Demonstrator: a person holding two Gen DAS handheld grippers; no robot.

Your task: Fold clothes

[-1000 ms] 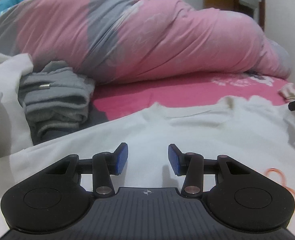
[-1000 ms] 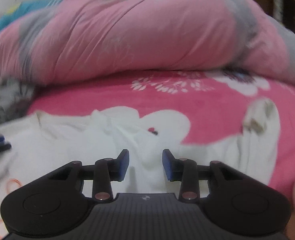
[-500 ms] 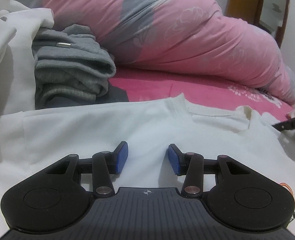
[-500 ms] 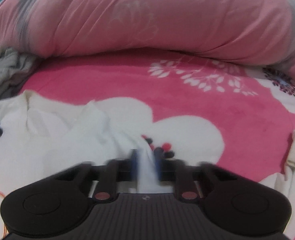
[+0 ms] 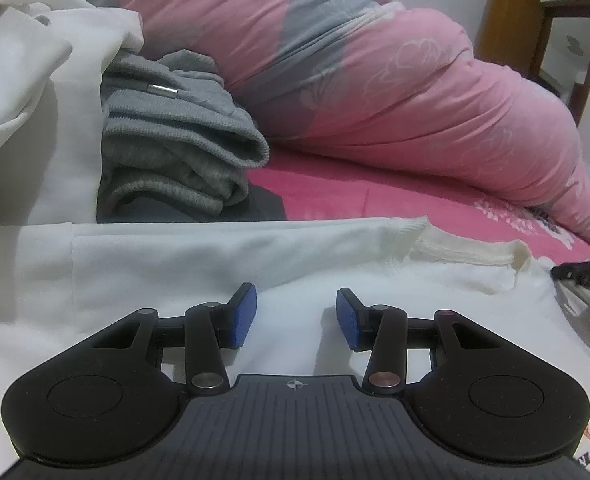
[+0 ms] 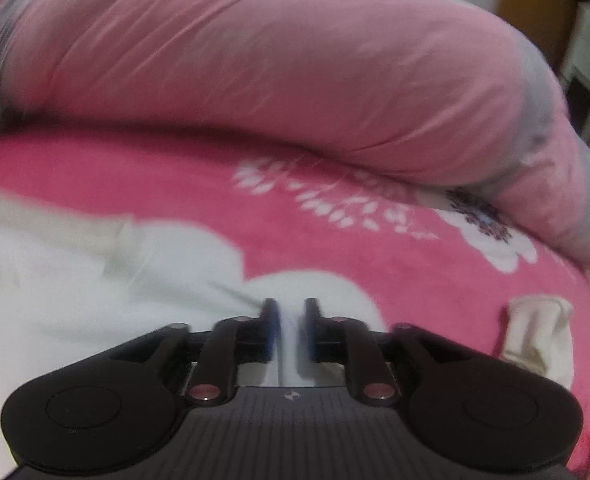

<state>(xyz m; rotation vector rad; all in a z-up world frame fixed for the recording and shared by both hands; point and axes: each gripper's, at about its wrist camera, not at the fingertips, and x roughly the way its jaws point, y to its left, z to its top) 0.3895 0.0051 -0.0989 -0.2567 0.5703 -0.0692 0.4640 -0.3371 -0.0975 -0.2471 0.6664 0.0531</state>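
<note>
Right fingers [image 6: 270,326]: blue pads close together, opening now; a thin ridge of white cloth stands between them, but cannot tell if the pads press on it.
Right gripper [image 6: 291,326]: low over the white shirt [image 6: 75,280], near its far edge, where the pink sheet [image 6: 175,184] begins.
Left fingers [image 5: 244,322]: blue pads about half apart, nothing between them, only flat white cloth underneath.
Left gripper [image 5: 295,320]: just above the white shirt [image 5: 215,256], a little before the collar [image 5: 467,254].
White shirt: spread flat on the bed, collar toward the far side, shoulder line straight.
Grey garment [image 5: 175,136]: folded pile beyond the shirt's far edge, to the left on the bed.
White clothes [image 5: 27,64]: loose heap at the far left, beside the grey pile.
Pink and grey duvet [image 5: 395,92]: rolled along the far edge of the bed.
Small cream cloth [image 6: 539,336]: on the sheet, to the right of the right gripper.
</note>
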